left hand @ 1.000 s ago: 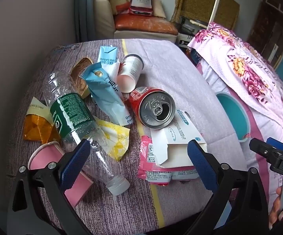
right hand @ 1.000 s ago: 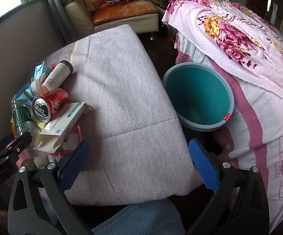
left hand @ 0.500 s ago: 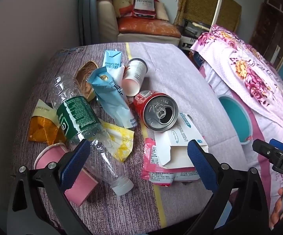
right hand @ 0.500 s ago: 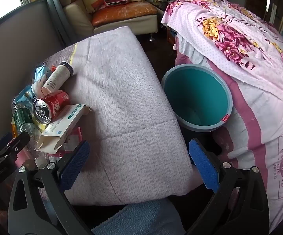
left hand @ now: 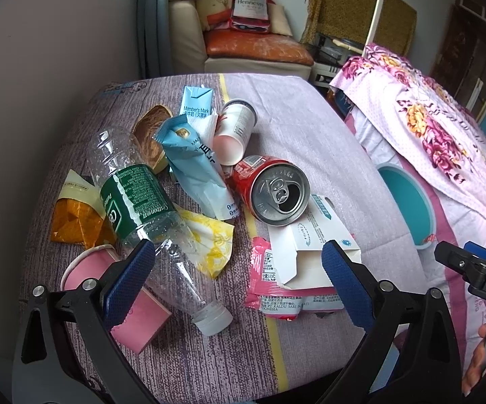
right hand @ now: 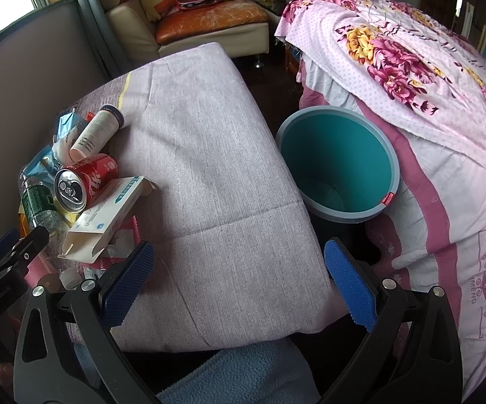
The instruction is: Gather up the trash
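Trash lies in a heap on a purple-clothed table (left hand: 303,128): a clear plastic bottle (left hand: 148,215) with a green label, a red can (left hand: 269,188), a white carton box (left hand: 313,245), a pink wrapper (left hand: 276,289), a pink paper cup (left hand: 121,296), a blue pouch (left hand: 195,165), a white tube cup (left hand: 234,131), yellow and orange wrappers. My left gripper (left hand: 236,279) is open and empty, above the heap's near edge. My right gripper (right hand: 239,279) is open and empty over bare cloth, right of the heap. The red can (right hand: 84,181) and the box (right hand: 108,215) also show there.
A teal bin (right hand: 337,165) stands on the floor between the table's right edge and a bed with a pink floral cover (right hand: 411,67). A sofa with an orange cushion (left hand: 256,47) is behind the table. A grey wall panel (left hand: 57,67) runs along the left.
The left gripper has drawn back and up a little, so the heap sits lower and smaller in its view. The right gripper has barely moved. Both stay open.
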A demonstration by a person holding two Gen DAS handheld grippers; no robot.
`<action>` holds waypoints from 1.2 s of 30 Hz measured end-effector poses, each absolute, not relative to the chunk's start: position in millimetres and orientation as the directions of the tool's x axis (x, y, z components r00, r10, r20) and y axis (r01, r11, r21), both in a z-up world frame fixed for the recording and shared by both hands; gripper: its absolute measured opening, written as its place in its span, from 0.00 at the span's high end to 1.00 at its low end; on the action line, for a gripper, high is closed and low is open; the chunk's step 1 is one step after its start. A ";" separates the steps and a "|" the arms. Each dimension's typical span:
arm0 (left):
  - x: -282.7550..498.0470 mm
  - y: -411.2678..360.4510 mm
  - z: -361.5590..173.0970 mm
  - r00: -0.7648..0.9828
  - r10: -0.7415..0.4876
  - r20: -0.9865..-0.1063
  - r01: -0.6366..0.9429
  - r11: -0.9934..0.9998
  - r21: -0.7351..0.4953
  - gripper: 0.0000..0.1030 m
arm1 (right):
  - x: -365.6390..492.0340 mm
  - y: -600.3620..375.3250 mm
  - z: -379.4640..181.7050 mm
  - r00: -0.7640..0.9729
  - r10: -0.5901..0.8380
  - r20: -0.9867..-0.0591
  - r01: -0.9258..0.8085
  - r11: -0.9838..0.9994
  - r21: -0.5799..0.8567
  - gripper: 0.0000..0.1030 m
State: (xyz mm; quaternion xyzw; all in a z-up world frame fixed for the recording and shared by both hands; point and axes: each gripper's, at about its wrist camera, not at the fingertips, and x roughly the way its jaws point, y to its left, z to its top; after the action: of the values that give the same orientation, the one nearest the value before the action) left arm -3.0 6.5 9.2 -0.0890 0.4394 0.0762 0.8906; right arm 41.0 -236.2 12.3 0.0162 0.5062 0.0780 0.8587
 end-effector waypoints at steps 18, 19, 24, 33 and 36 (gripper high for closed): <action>-4.6 8.6 4.4 0.594 0.061 -0.802 -0.222 0.971 -0.090 0.04 | 42.4 -234.9 5.1 0.457 0.145 -0.878 -0.112 0.988 0.105 0.06; -4.7 8.4 4.4 0.594 0.061 -0.802 -0.222 0.971 -0.090 0.04 | 42.5 -234.9 4.5 0.456 0.144 -0.878 -0.111 0.988 0.105 0.06; -5.4 8.0 2.9 0.592 0.062 -0.804 -0.223 0.971 -0.089 0.04 | 42.5 -235.1 2.5 0.449 0.143 -0.882 -0.110 0.988 0.105 0.06; -5.4 8.0 0.6 0.589 0.063 -0.805 -0.224 0.971 -0.087 0.04 | 42.7 -233.0 1.1 0.444 0.141 -0.885 -0.110 0.989 0.102 0.06; -5.5 7.7 0.0 0.588 0.064 -0.806 -0.224 0.971 -0.087 0.04 | 42.8 -232.3 -0.4 0.440 0.140 -0.887 -0.108 0.989 0.103 0.06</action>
State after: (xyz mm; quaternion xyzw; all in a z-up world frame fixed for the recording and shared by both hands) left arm -5.5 7.7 0.0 -0.0898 0.4464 0.0812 0.8866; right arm 42.8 -232.3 -0.4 0.0153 0.5239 0.0733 0.8485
